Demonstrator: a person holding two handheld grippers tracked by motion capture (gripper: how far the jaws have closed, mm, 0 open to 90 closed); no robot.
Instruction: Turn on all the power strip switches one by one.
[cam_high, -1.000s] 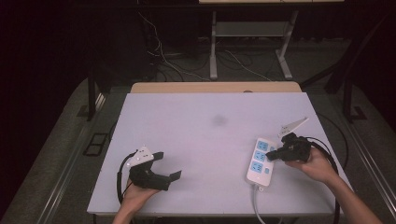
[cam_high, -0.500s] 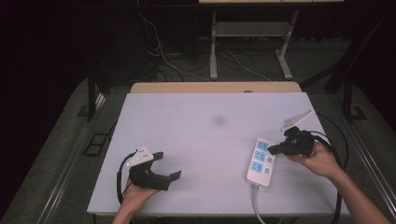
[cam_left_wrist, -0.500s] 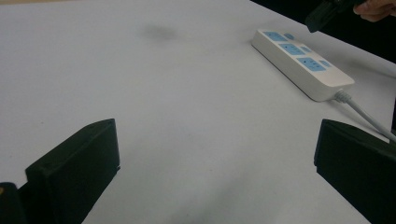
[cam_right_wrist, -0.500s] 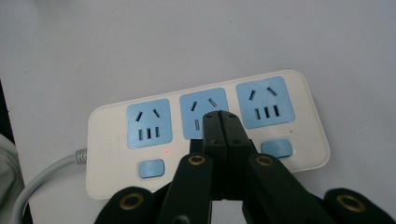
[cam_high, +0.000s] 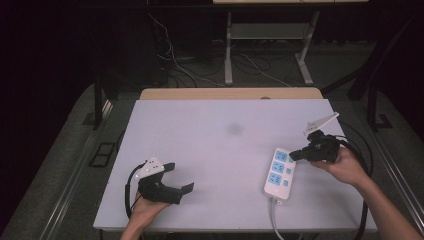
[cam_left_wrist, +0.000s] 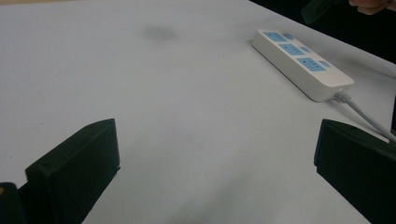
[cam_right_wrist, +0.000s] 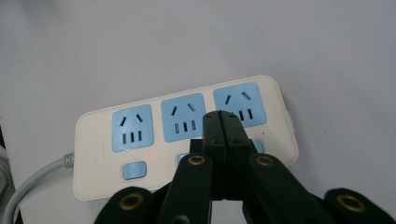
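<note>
A white power strip (cam_high: 280, 172) with three blue sockets lies on the right half of the white table (cam_high: 220, 130). In the right gripper view the strip (cam_right_wrist: 140, 135) shows a small red light beside its left switch. My right gripper (cam_high: 292, 156) hovers just off the strip's far right side, jaws shut with nothing between them (cam_right_wrist: 222, 119). My left gripper (cam_high: 181, 176) rests near the table's front left, jaws open wide and empty (cam_left_wrist: 217, 177). Across the bare tabletop, the left gripper view takes in the strip (cam_left_wrist: 299, 56).
The strip's white cable (cam_high: 274, 215) runs off the table's front edge. A faint grey smudge (cam_high: 234, 129) marks the table's middle. Desk legs and loose cables (cam_high: 235, 65) stand on the dark floor beyond the far edge.
My right gripper has lifted off the strip and drifted a little up and to the right, still shut. The left gripper and the strip have stayed put.
</note>
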